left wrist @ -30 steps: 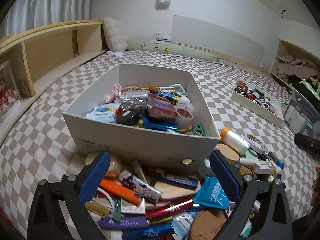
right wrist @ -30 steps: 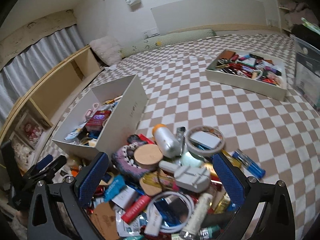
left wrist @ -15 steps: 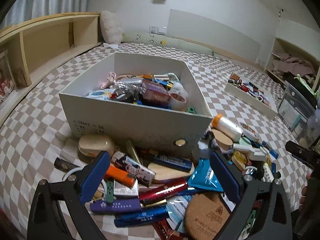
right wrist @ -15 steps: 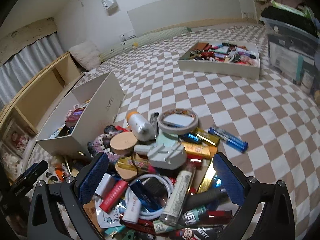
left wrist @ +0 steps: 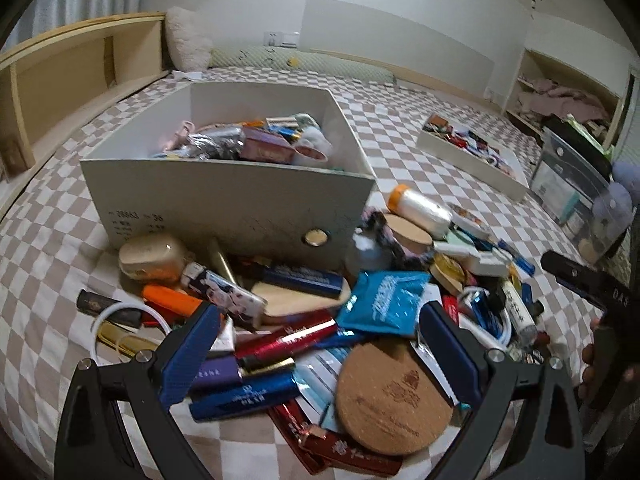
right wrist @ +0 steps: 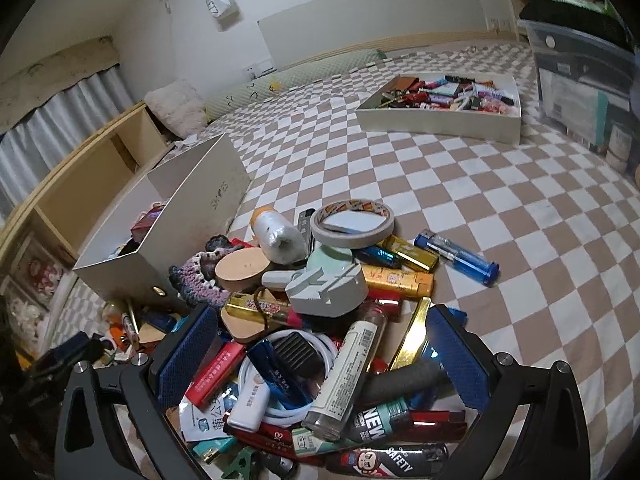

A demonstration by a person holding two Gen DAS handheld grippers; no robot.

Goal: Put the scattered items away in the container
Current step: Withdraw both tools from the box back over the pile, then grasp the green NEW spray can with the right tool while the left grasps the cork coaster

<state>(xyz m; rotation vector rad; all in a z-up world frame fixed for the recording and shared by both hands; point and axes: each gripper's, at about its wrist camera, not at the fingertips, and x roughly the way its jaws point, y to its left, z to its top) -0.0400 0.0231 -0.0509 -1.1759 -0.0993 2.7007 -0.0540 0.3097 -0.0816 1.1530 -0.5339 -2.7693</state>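
A white box (left wrist: pixel 224 204) half full of small items stands on the checked bedspread; it shows at the left in the right wrist view (right wrist: pixel 192 216). A pile of scattered items lies in front of it: lighters, a cork coaster (left wrist: pixel 392 396), a blue packet (left wrist: pixel 384 296), a tape roll (right wrist: pixel 352 222), a white bottle (right wrist: pixel 278 236). My left gripper (left wrist: pixel 320 352) is open low over the pile's left part. My right gripper (right wrist: pixel 316 356) is open low over the pile's right part, around a white cable (right wrist: pixel 288 376) and a tube (right wrist: pixel 348 372). Neither holds anything.
A shallow white tray (right wrist: pixel 440 116) of small items lies further back on the right. A clear storage bin (right wrist: pixel 580 80) stands at the far right. Wooden shelving (left wrist: pixel 72 76) runs along the left. A blue lighter (right wrist: pixel 456 256) lies apart, right of the pile.
Both grippers have dropped lower and closer to the pile, so the box rim now rises higher in the left view. Both stay open and empty.
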